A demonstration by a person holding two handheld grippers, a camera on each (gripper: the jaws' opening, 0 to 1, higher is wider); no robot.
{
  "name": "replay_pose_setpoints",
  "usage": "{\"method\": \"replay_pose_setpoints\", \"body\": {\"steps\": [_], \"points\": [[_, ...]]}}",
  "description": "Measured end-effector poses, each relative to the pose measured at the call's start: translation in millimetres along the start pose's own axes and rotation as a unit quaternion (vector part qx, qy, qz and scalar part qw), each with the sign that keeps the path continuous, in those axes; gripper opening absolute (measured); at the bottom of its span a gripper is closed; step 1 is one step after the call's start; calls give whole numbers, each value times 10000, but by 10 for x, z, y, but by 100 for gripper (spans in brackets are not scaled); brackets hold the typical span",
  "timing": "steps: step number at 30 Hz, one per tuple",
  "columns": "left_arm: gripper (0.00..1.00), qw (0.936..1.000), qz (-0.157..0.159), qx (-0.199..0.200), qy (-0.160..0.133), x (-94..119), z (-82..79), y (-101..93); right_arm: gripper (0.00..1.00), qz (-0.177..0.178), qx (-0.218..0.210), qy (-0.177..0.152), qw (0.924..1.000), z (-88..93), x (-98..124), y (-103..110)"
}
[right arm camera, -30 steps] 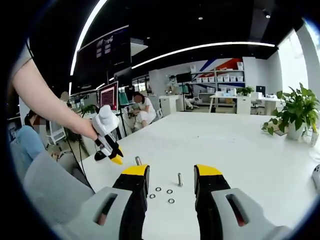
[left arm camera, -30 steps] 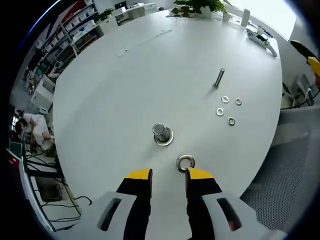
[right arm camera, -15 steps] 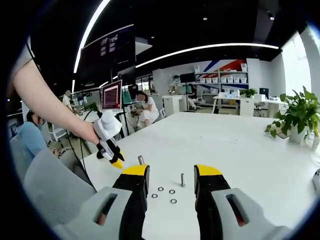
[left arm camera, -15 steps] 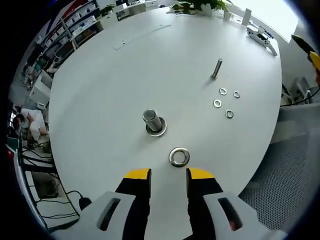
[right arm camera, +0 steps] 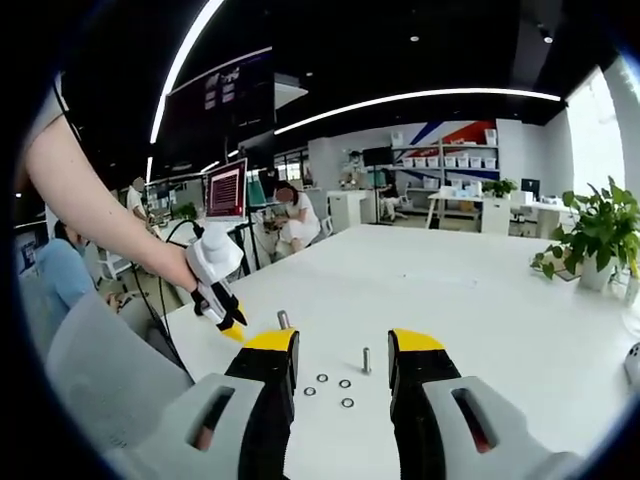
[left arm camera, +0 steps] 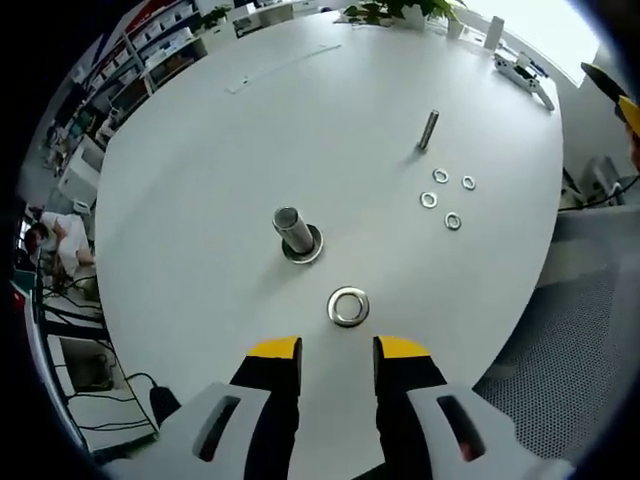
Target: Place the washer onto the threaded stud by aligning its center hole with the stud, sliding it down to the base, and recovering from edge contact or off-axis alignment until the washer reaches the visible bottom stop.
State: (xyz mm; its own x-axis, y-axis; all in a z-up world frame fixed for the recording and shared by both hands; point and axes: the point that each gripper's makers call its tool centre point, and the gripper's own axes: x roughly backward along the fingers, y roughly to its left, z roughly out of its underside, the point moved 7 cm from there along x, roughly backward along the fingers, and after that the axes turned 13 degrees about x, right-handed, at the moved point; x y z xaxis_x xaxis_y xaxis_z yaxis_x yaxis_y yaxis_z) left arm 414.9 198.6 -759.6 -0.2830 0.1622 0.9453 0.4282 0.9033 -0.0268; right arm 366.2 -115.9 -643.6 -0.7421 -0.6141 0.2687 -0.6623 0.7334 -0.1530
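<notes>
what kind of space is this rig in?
Probably an open-plan office or lab: a big white table, wall shelving with storage bins, a monitor at a desk, and a potted plant.

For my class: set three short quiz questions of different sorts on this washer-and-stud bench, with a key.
1. True or false: the big washer already sits around the thick stud.
2. Multiple choice: how many small washers lie near the thin stud? A two; B four; C six.
3. Fill in: the left claw is ____ and holds nothing.

Key: 1 false, it lies flat on the white table between the claw tips and the thick stud, apart from both. 2 B. 3 open. The right claw is open too, held above the table.
</notes>
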Motion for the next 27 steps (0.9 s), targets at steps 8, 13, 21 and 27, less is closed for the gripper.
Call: {"method": "replay_pose_setpoints", "body": {"steps": [8, 13, 21, 27], "points": [[28, 10000, 53, -46, 15, -67, -15, -36, 38, -36, 20, -2, 10000, -2, -5, 6], [30, 9995, 93, -162, 249, -147, 51, -67, 38, -92, 35, 5, 10000, -3, -12, 28], [30, 9991, 83, -198, 373, -214, 87, -75, 38, -53, -49, -22, 10000, 3, 1, 3], [30, 9988, 95, -222, 416, -238, 72, -67, 38, -34, -52, -15, 10000, 7, 5, -1]]}}
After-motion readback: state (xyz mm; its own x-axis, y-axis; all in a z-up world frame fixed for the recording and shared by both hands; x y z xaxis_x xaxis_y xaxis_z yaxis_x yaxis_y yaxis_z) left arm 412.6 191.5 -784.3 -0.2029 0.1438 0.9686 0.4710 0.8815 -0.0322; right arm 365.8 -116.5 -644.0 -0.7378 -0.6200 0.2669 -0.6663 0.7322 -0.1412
